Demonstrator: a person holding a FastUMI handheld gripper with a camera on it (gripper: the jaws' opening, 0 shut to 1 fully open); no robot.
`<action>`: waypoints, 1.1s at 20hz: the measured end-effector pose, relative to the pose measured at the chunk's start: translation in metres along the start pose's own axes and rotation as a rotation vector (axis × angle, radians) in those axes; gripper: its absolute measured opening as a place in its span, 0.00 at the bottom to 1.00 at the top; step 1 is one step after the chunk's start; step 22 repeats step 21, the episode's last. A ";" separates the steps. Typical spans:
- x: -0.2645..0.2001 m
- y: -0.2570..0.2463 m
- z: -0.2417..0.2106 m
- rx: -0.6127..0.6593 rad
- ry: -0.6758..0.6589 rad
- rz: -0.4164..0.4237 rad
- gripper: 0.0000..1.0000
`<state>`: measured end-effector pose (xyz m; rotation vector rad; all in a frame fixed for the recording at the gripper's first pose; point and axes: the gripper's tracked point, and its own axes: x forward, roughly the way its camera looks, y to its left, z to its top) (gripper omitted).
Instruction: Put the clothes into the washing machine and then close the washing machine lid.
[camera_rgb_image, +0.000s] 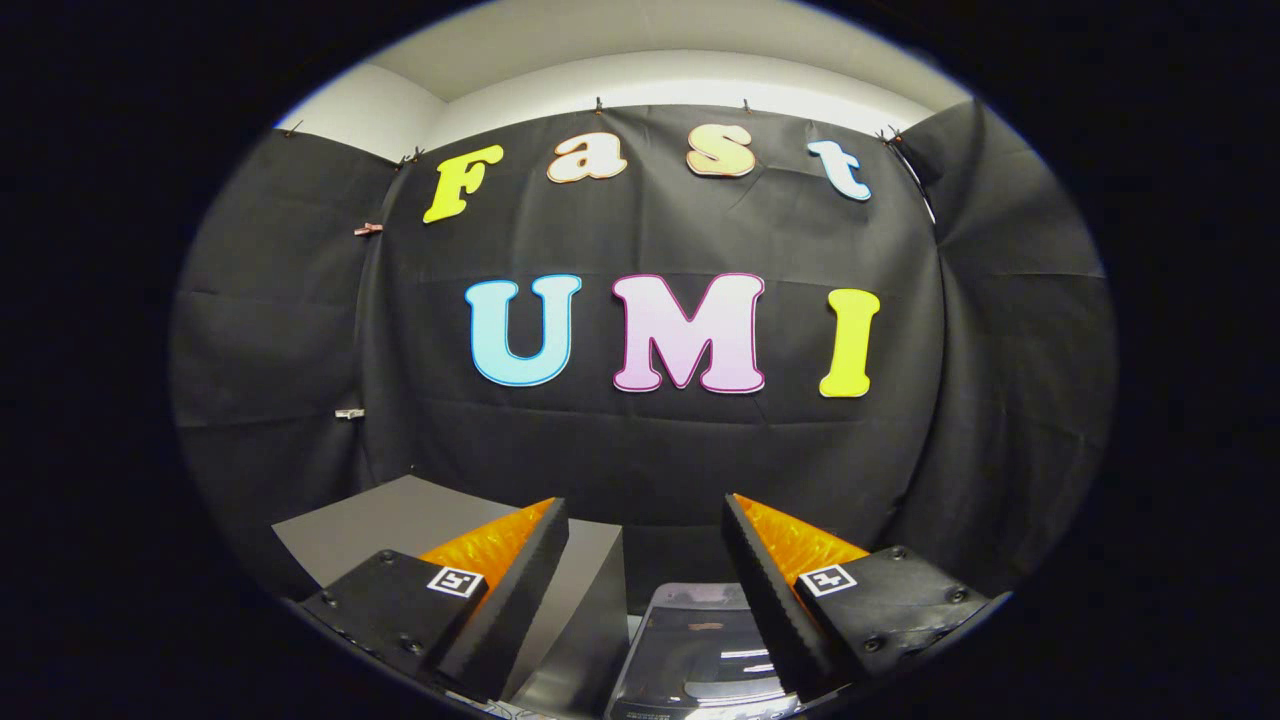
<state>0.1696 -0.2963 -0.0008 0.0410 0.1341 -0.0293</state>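
Ribbed fingers (645, 525) spread above glossy washing machine lid (700, 650).

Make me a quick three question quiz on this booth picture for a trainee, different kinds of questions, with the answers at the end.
1. True or false: the tongs are shut on a piece of clothing.
2. What lies low between the fingers? A) a dark glossy lid-like surface B) a red basket C) a folded towel
3. Fill in: the grey box-like surface sits beside the finger on the ____ side.

Key:
1. False. The tongs are open and hold nothing.
2. A. The dark glossy surface lies low between the fingers; it may be the washing machine's lid, though that cannot be settled from here.
3. Left.
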 end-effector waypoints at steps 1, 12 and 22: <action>0.000 -0.001 -0.001 0.003 0.003 -0.001 0.99; 0.004 -0.010 -0.006 0.010 0.013 -0.016 0.98; 0.002 -0.005 -0.008 0.004 0.017 -0.007 0.98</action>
